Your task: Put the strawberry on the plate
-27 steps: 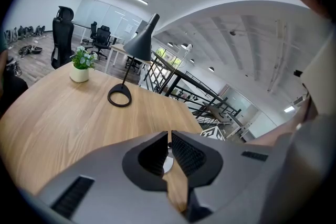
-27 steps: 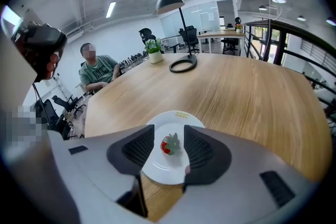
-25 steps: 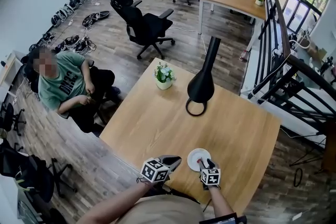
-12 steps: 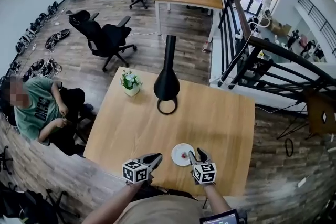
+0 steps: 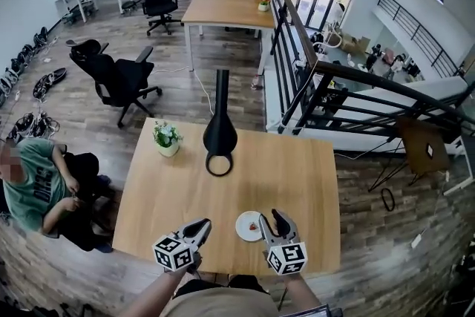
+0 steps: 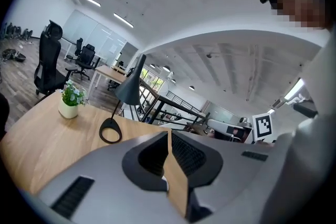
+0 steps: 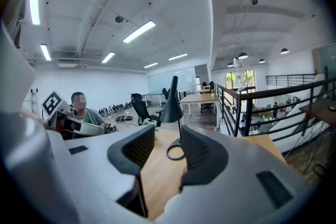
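Here, in the head view, a small red strawberry (image 5: 254, 224) lies on a white plate (image 5: 243, 231) near the front edge of a wooden surface (image 5: 312, 189), toward the plate's right side. The right gripper (image 5: 272, 220) hangs just beside the plate's right rim. The left gripper (image 5: 202, 223) sits to the plate's left, apart from it. Farther back on the surface stand a black lamp (image 5: 220, 131) and a potted plant (image 5: 167, 136), and a seated person (image 5: 33, 185) is off to the left, beyond the edge.

In the left gripper view, the jaws are pressed together at the tips and pinch nothing, with only a sliver of wood showing behind them. The lamp and the plant stand beyond. Neither plate nor fruit is in shot.

In the right gripper view, the jaws are spread and hold nothing. Bare wood and the lamp's ring base show through the gap. Again the plate and the fruit are out of shot.

With the fruit already on the plate, the task looks complete. If it had to be lifted again, the strawberry would likely prove light, soft and easily bruised, with a slightly slick skin. A gentle pinch across its widest part, closing only until it is held, would suit it best, though which way it lies is too small to tell
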Action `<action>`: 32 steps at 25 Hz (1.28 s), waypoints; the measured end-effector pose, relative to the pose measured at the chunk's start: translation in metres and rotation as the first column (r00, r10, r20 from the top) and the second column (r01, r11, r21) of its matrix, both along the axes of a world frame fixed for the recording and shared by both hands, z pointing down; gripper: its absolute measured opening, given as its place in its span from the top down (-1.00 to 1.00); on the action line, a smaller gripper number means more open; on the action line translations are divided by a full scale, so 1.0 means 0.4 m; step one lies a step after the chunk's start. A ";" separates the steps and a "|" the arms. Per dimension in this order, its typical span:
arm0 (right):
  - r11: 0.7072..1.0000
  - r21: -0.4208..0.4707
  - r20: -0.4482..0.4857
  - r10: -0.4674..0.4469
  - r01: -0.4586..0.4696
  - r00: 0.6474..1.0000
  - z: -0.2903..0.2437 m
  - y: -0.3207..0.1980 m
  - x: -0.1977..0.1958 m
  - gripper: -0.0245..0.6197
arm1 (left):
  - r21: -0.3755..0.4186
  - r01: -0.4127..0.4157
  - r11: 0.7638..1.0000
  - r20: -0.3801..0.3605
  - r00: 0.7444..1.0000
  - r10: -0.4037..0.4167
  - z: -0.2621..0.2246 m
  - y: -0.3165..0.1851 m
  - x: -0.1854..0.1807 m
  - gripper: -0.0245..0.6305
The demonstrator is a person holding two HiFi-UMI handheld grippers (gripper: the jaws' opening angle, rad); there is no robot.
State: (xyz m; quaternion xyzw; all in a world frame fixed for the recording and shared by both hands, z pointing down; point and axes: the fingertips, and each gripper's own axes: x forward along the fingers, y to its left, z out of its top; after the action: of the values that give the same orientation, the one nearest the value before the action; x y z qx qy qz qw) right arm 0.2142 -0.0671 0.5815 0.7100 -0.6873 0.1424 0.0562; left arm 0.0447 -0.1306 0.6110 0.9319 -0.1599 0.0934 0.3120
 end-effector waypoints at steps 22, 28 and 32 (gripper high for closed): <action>0.985 0.143 -0.262 0.127 -0.092 0.957 -0.198 0.217 -0.399 0.43 | 0.159 0.012 0.987 -0.168 0.986 0.015 -0.153 0.028 -0.426 0.91; 0.989 0.069 -0.214 0.141 -0.129 0.967 -0.110 0.261 -0.392 0.43 | 0.176 -0.001 0.984 -0.133 0.991 0.025 -0.130 0.036 -0.433 0.91; 0.990 0.033 -0.176 0.137 -0.134 0.975 -0.074 0.269 -0.353 0.43 | 0.172 0.010 0.985 -0.115 0.993 0.010 -0.113 0.030 -0.409 0.91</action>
State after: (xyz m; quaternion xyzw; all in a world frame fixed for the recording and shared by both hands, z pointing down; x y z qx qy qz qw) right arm 0.0728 0.0403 0.5520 0.7657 -0.6309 0.0748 0.1003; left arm -0.1189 -0.1187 0.5657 0.9592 -0.1490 0.0251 0.2389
